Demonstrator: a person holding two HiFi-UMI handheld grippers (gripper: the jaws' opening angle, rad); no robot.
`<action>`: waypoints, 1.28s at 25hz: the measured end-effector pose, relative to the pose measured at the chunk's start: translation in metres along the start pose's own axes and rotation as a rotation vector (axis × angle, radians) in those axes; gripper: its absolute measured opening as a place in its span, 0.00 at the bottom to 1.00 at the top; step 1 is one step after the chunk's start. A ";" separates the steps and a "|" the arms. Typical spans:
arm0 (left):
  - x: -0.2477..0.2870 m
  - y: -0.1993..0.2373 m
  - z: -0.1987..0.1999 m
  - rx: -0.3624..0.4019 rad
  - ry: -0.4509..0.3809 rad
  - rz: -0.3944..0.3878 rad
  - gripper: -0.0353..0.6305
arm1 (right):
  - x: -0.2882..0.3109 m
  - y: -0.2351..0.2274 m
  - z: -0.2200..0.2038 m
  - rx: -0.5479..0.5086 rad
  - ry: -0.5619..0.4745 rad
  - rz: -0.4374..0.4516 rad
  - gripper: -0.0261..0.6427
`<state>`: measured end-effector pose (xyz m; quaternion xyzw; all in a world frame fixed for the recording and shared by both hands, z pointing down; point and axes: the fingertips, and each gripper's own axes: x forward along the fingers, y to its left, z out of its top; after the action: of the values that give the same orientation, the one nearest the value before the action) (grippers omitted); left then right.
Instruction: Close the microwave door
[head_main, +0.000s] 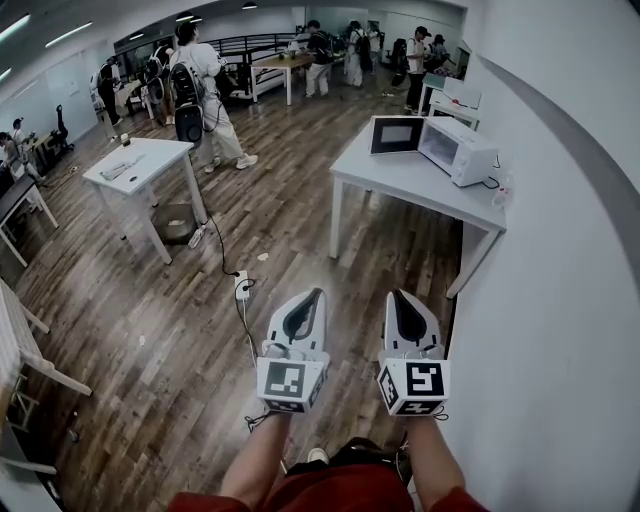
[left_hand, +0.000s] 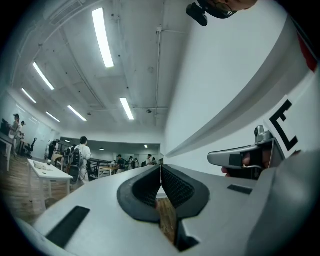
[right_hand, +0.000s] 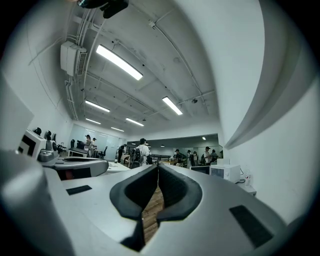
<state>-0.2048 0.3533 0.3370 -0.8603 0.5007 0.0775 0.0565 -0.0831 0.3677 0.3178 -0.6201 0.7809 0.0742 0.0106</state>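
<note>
1. White microwave (head_main: 458, 150) is standing on a table (head_main: 400, 182) against the right wall (head_main: 560, 300), well apart from both grippers.
2. Its door (head_main: 396, 135) is hanging open, swung out at the left side of the microwave as the head view shows it.
3. I am holding the left gripper (head_main: 316, 294) above the wooden floor (head_main: 300, 230); its jaws are pressing together and nothing is lying between them.
4. I am holding the right gripper (head_main: 398, 294) just beside it, side by side in the head view; its jaws are also meeting at the tips, with nothing between.
5. Both grippers are pointing forward into the room, and the microwave is showing small to the right of the jaws in the right gripper view.
6. A person (head_main: 205, 95) with a backpack (head_main: 188, 85) is standing far ahead on the left, near a second table (head_main: 165, 150).
</note>
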 end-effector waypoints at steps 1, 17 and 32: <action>0.001 0.002 0.000 0.001 0.000 -0.002 0.10 | 0.002 0.001 0.000 -0.002 0.000 -0.002 0.07; 0.081 0.016 -0.019 0.000 -0.002 -0.032 0.10 | 0.072 -0.042 -0.018 0.001 -0.007 -0.022 0.07; 0.240 0.005 -0.044 -0.004 0.009 -0.060 0.10 | 0.181 -0.157 -0.042 0.023 0.001 -0.049 0.07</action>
<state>-0.0886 0.1384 0.3348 -0.8755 0.4746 0.0729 0.0549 0.0305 0.1527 0.3235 -0.6387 0.7665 0.0648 0.0191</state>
